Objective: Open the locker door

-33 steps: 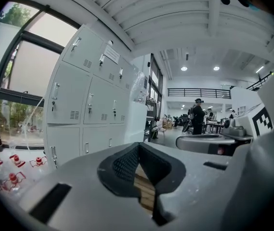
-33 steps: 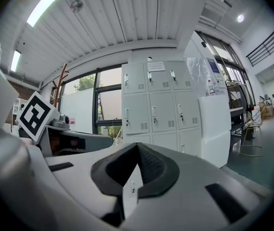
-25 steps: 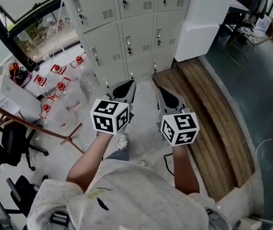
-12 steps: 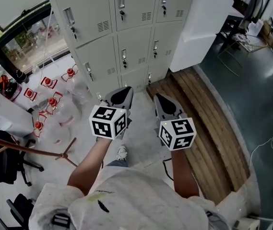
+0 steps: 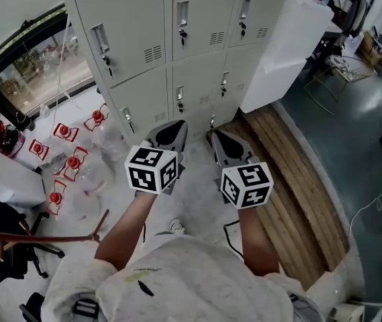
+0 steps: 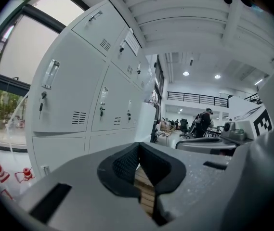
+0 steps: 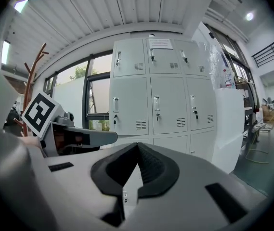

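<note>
We see a grey locker bank [image 5: 177,52] against the wall, with a tall white cabinet [image 5: 281,45] just beside it on the right. Big dark-framed window [image 5: 33,69] on the left, greenery outside. Floor: pale concrete [image 5: 197,183] in front, a wooden plank strip [image 5: 291,173] next to it, then dark flooring [image 5: 352,126]. Black office chair [image 5: 6,253] lower left. White ribbed ceiling [image 7: 127,8], round ceiling lights [image 6: 186,73] lit, railed mezzanine [image 6: 199,98] far back.
</note>
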Demonstrator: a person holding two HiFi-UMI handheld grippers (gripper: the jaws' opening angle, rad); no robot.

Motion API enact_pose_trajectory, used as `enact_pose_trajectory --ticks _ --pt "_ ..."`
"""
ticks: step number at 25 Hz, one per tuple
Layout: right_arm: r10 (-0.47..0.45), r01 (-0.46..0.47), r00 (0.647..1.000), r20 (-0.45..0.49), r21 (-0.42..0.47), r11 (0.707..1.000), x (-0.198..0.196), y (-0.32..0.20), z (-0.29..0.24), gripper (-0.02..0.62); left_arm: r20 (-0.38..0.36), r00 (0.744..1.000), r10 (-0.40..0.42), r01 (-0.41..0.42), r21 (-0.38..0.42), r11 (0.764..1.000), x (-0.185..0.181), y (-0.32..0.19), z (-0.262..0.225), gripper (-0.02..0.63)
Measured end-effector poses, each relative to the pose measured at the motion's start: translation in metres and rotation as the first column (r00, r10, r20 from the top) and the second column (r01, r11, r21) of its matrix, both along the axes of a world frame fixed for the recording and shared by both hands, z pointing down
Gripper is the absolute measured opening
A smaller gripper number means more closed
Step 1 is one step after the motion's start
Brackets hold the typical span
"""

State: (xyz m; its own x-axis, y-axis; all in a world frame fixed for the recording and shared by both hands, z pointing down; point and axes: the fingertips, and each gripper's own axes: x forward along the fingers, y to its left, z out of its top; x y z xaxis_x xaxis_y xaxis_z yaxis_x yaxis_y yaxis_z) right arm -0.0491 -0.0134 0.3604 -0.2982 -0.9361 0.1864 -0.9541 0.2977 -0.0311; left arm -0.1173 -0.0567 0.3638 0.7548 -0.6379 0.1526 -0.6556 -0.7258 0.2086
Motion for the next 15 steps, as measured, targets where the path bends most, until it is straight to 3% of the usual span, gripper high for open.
enact_pose_trajectory --ticks 15 --pt "-0.031 0.031 0.999 -0.035 -0.015 0.999 -0.037 -0.077 -0.003 0.000 -0.035 0.999 -0.007 0.007 -0.014 1.000 -0.035 -0.075 0.002 0.006"
